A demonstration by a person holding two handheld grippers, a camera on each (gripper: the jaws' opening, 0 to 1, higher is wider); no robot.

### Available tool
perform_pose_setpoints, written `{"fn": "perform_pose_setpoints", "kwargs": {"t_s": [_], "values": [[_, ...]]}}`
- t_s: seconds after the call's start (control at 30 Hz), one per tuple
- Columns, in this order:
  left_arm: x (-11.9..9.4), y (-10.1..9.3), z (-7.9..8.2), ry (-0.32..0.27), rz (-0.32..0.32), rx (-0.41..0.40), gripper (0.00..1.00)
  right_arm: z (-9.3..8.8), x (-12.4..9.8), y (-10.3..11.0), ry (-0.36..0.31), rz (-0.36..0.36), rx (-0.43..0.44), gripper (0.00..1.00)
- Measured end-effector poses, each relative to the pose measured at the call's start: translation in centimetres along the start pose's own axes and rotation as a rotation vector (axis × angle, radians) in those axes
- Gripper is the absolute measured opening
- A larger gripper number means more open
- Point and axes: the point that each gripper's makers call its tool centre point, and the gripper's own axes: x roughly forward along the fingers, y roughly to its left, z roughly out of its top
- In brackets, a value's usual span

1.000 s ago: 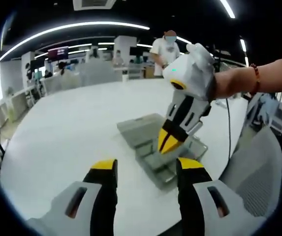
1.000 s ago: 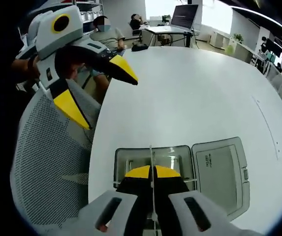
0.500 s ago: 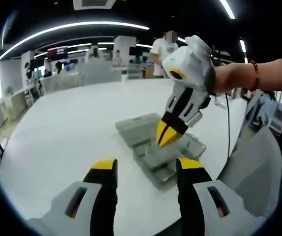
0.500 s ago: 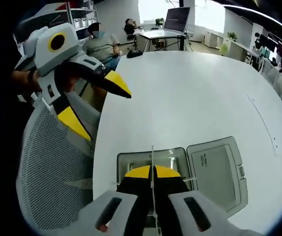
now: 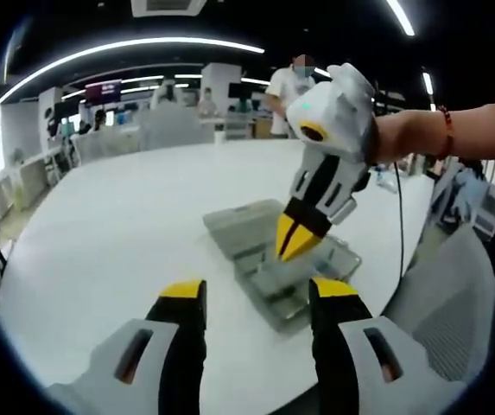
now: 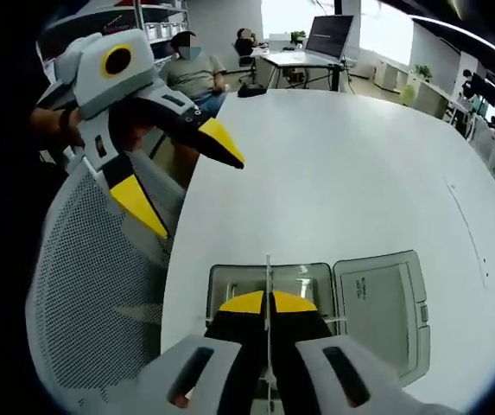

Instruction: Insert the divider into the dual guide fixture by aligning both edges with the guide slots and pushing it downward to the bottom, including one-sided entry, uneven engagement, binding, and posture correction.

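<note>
The right gripper (image 6: pixel 267 303) has its 2 yellow-tipped fingers (image 6: pixel 244 303) pinched on a thin clear divider (image 6: pixel 267 275), held edge-on and upright over the open gray fixture (image 6: pixel 230 281) on the white desk (image 6: pixel 342 173). A flat gray lid (image 6: pixel 381 303) lies just beside the fixture. The left gripper (image 5: pixel 256 298) hovers near the desk edge — fingers (image 5: pixel 182 294) spread wide, holding nothing. A mesh chair (image 6: pixel 92 285) stands beside the desk.
</note>
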Motion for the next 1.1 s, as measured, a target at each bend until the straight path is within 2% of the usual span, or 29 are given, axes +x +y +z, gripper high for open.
{"fn": "perform_pose_setpoints", "kwargs": {"t_s": [0.4, 0.8, 1.1], "values": [[-0.2, 0.2, 0.0, -0.004, 0.008, -0.01, 0.47, -0.4, 0.7, 0.0, 0.012, 0.009, -0.002, 0.0], [-0.2, 0.4, -0.1, -0.006, 0.014, -0.015, 0.47, -1.3, 2.1, -0.1, 0.063, 0.01, -0.03, 0.0], [-0.2, 0.6, -0.2, -0.003, 0.015, -0.018, 0.46, -1.5, 2.5, -0.3, 0.075, 0.005, -0.021, 0.0]]}}
